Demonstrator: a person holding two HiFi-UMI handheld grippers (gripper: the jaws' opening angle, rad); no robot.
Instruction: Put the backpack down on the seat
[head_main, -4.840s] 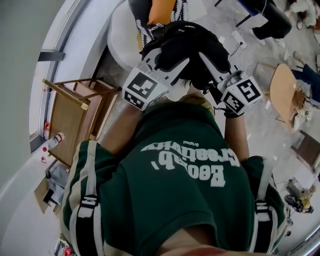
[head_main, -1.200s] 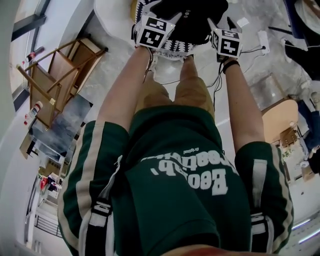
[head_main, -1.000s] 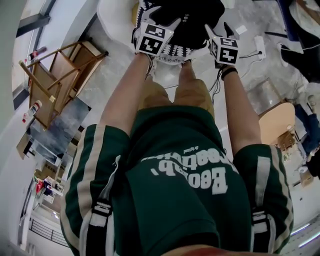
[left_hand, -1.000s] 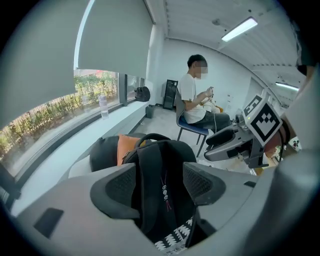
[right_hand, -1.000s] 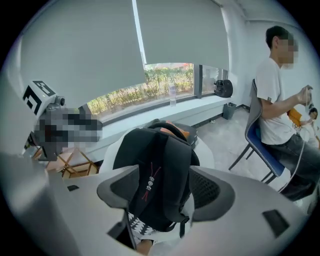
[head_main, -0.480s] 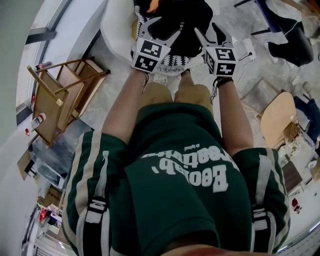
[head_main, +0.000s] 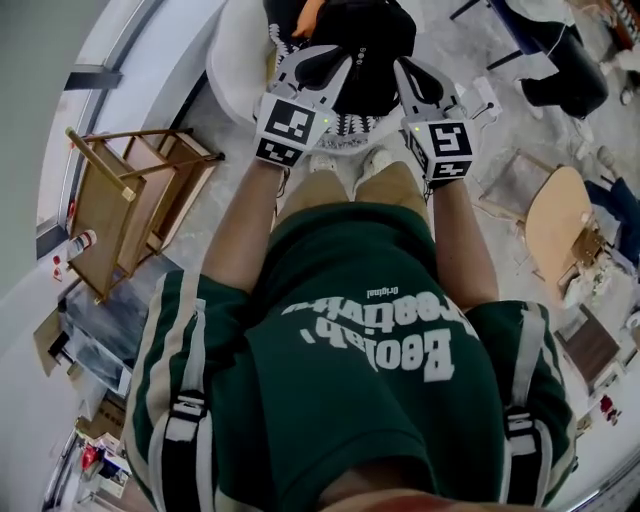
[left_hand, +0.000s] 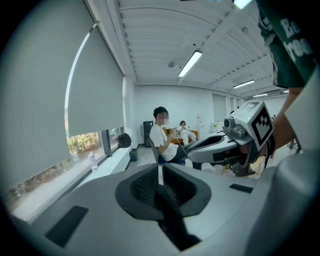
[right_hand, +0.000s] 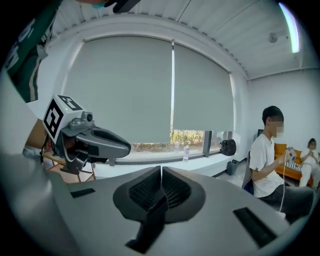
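The black backpack (head_main: 365, 45) rests on the seat, a white chair (head_main: 232, 70) with a black-and-white patterned cushion (head_main: 345, 124), at the top of the head view. My left gripper (head_main: 327, 62) is held off the backpack's left side. Its jaws are closing, almost together, with nothing between them (left_hand: 161, 170). My right gripper (head_main: 408, 76) is held off the right side, jaws shut and empty (right_hand: 161, 172). Both gripper views look out over the room, away from the backpack, and each shows the other gripper alongside.
A tipped wooden chair (head_main: 130, 215) lies on the floor at left by the window ledge, where a bottle (head_main: 80, 242) stands. A round wooden seat (head_main: 555, 225) is at right. A power strip (head_main: 485, 95) lies on the floor. A seated person (left_hand: 162, 142) is across the room.
Both grippers have drawn back from the backpack toward my body and their jaws have come together. The backpack stays on the seat.
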